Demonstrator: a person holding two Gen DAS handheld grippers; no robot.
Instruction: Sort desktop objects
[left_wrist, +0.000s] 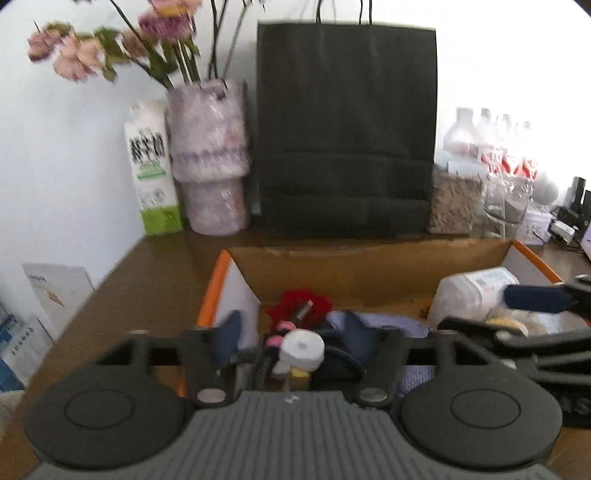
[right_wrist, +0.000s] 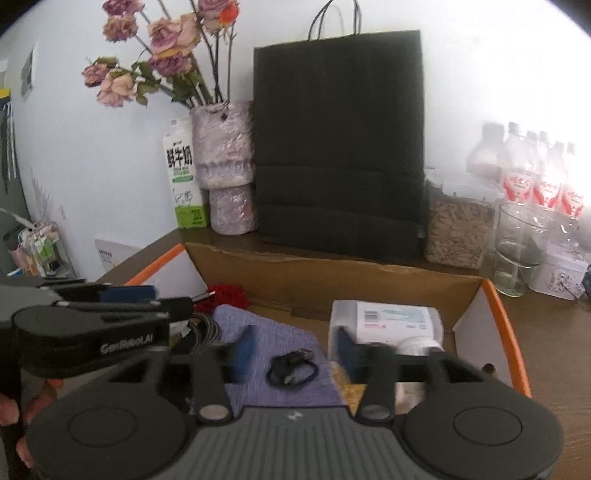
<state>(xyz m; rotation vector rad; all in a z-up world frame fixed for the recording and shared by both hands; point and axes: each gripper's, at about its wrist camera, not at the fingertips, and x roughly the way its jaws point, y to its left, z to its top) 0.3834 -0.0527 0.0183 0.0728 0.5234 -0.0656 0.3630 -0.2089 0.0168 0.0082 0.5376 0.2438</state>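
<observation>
Fingers of the left gripper (left_wrist: 291, 334) stand well apart in the left wrist view, gripping nothing. Between them, in the cardboard box (left_wrist: 354, 266), lie a white charger plug (left_wrist: 301, 350) with its black cable and a red knitted piece (left_wrist: 299, 304). The box sits near the desk's (left_wrist: 147, 280) back edge, before a black paper bag (left_wrist: 345, 129), a vase (left_wrist: 210, 158) and a milk carton (left_wrist: 151, 166).

In the right wrist view the right gripper (right_wrist: 295, 349) is likewise spread wide and empty above a purple cloth (right_wrist: 273, 332) and a small coiled black cable (right_wrist: 291, 367). A white packet (right_wrist: 391, 321) lies toward the box's right wall.
</observation>
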